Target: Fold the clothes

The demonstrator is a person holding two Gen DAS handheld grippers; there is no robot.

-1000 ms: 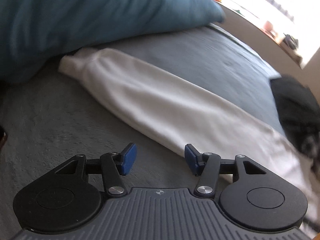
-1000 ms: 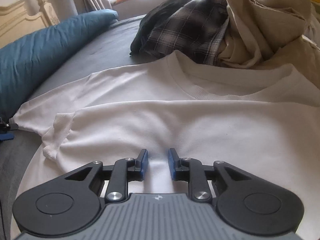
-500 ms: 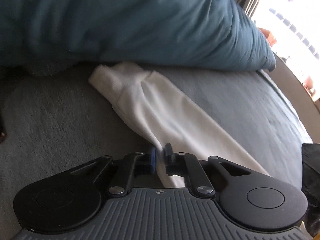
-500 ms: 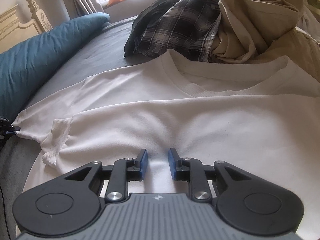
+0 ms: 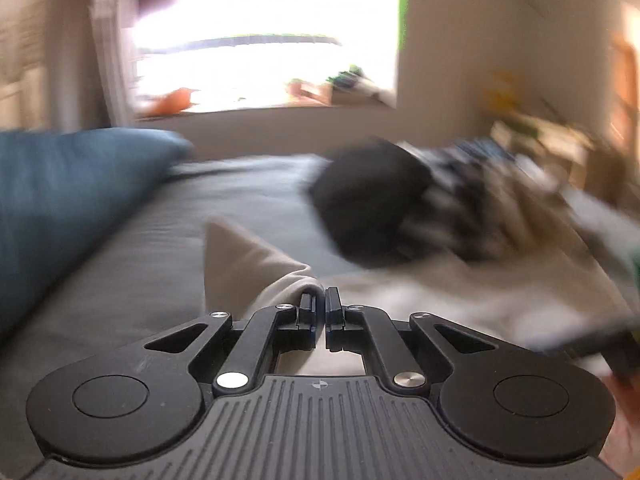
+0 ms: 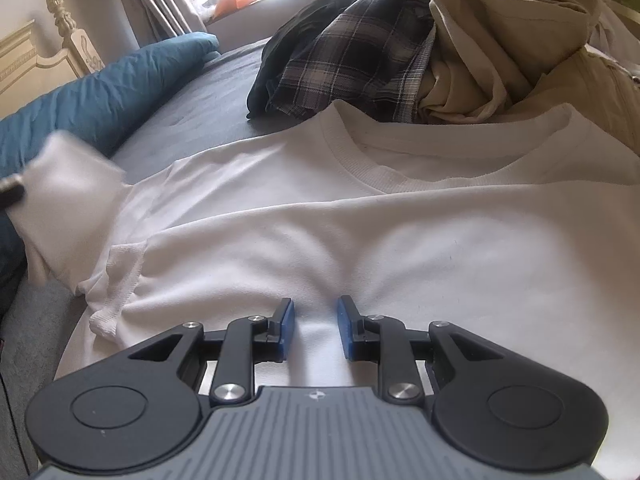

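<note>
The white T-shirt (image 6: 400,240) lies spread on the grey bed (image 6: 208,108). The left gripper (image 5: 321,292) pinches its sleeve (image 5: 248,272), raised off the bed; the right gripper (image 6: 314,312) rests on the shirt, jaws parted

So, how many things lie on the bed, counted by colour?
White: 1, the T-shirt
Blue: 1, the pillow
Plaid: 1, the shirt
Black: 1, a garment
Beige: 1, a bundle; it may hold more than one piece
Total: 5
</note>
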